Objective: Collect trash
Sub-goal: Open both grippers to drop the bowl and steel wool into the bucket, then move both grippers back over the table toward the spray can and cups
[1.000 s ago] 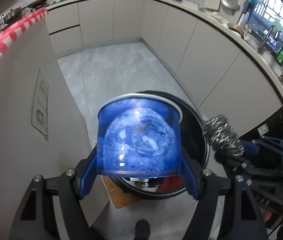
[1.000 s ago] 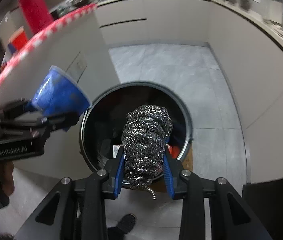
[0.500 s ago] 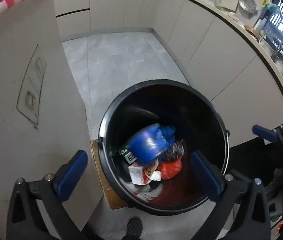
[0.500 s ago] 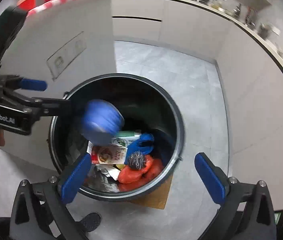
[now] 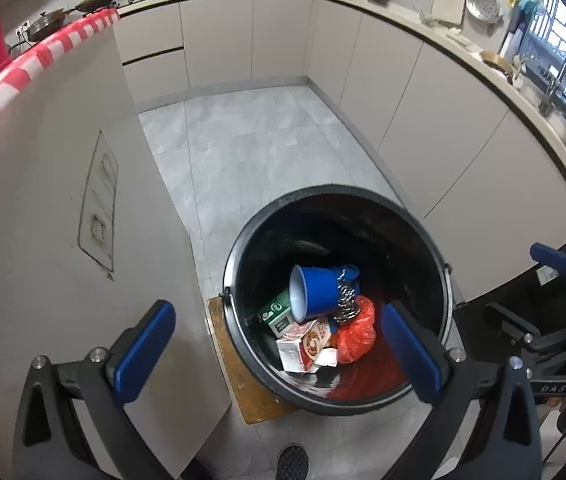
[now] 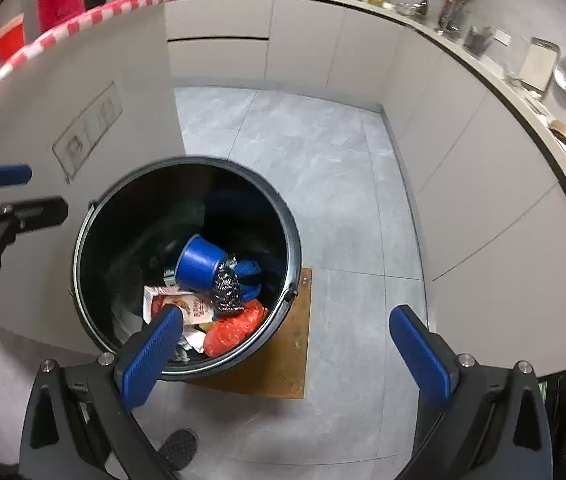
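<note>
Black plastic bucket (image 5: 239, 344) on the grey tile floor, standing on a brown board (image 6: 291, 364) beside a pale cabinet side. Blue cup (image 5: 319, 292) lies on its side inside the bucket, on top of the trash, mouth toward the cabinet side in the left wrist view. Steel-wool scourer (image 6: 227, 286) rests against the cup, touching it, above an orange-red bag (image 6: 235, 326). Printed carton (image 5: 303, 344) and a green-and-white box (image 5: 277, 314) sit below the cup

Left gripper (image 5: 279, 350): jaws have just been opening, now spread wide with nothing between the pads; it hangs over the bucket's near rim, tilted steeply down. Right gripper (image 6: 291, 354): jaws likewise have just been opening, now spread wide and empty; left pad over the bucket's near edge, right pad over bare floor

Red-and-white striped tape (image 5: 31, 68) along the cabinet's top edge. A shoe toe (image 6: 177, 448) at the bottom of frame
</note>
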Action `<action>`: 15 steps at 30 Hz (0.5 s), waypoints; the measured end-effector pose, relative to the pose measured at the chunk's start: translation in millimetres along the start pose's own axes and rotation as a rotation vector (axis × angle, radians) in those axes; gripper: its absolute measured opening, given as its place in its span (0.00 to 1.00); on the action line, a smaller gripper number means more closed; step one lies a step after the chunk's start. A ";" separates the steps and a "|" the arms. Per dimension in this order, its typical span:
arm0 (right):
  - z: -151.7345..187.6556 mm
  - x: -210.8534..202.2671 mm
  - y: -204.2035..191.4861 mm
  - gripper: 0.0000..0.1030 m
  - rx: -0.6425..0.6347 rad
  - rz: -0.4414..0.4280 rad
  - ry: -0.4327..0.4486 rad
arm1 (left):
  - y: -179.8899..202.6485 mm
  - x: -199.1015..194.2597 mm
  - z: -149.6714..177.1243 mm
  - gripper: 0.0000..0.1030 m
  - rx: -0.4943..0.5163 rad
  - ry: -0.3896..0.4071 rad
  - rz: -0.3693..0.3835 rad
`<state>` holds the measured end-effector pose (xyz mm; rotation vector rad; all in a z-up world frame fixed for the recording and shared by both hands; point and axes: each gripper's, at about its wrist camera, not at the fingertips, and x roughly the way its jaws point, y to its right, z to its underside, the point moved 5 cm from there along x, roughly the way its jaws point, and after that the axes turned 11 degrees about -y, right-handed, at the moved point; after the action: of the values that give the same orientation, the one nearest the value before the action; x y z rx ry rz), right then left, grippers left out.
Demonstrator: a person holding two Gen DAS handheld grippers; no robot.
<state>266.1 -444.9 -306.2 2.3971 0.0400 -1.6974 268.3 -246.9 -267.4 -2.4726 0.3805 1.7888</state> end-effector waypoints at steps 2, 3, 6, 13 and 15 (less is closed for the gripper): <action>-1.0 -9.0 0.5 1.00 0.016 0.013 0.009 | 1.0 -12.7 -0.2 1.00 0.003 0.024 -0.002; -1.3 -16.4 2.8 1.00 0.032 0.017 0.022 | 1.7 -17.9 -0.6 1.00 0.001 0.035 -0.005; -3.8 -37.3 7.9 1.00 0.088 0.026 0.039 | 1.9 -36.9 -1.4 1.00 -0.004 0.070 -0.006; -7.1 -77.2 6.1 1.00 0.145 0.023 0.084 | -0.1 -62.4 -2.8 1.00 -0.008 0.108 0.002; -8.2 -87.3 5.2 1.00 0.161 0.011 0.093 | -4.9 -70.4 -1.7 1.00 -0.021 0.115 0.004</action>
<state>244.9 -440.2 -221.1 2.5856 -0.0995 -1.6402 250.4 -231.2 -200.9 -2.5976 0.3757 1.6654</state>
